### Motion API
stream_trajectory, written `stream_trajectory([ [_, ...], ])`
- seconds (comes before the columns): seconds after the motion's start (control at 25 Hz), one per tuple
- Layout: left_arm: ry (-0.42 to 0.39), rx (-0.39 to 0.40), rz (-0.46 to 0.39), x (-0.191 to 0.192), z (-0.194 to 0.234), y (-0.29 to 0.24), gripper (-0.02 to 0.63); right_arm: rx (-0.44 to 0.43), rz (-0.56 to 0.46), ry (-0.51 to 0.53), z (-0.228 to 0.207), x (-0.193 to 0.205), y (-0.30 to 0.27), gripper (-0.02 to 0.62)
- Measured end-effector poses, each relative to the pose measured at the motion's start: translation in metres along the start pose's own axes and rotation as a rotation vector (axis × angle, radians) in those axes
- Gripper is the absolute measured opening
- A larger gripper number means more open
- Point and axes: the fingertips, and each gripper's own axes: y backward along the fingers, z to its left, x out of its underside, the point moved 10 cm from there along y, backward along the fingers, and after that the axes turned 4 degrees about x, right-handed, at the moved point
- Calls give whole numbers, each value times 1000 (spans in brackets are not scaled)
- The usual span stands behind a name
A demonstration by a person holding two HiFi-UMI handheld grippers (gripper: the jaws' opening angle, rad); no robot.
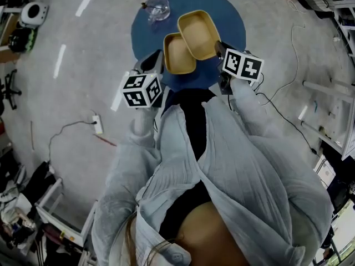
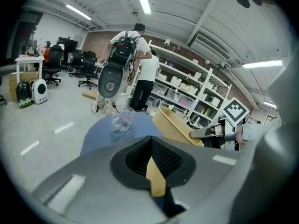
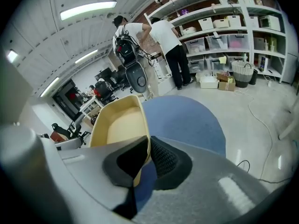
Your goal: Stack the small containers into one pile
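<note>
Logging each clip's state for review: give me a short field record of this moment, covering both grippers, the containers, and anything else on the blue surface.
left gripper: shut on the rim of the left container
right gripper: shut on the rim of the right container
containers: both tan, open and empty, over the blue round surface; in the head view the right one overlaps the left one's edge
stack: not nested yet
other: clear glass vessel on the blue surface

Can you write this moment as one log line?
left gripper: shut on tan container | right gripper: shut on other tan container | both above blue table | not nested yet
</note>
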Motion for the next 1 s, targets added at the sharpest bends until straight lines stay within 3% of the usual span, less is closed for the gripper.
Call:
stream_trajectory([
  [0.32, 1, 7, 49, 17, 6, 3, 14, 30, 12, -157, 14, 40, 4, 26],
  [0.76, 13, 19, 78, 28, 19, 11, 14, 1, 57, -211, 61, 79, -2, 26],
  [1.0, 26, 25, 93, 35, 34, 15, 14, 38, 23, -259, 74, 93, -6, 26],
])
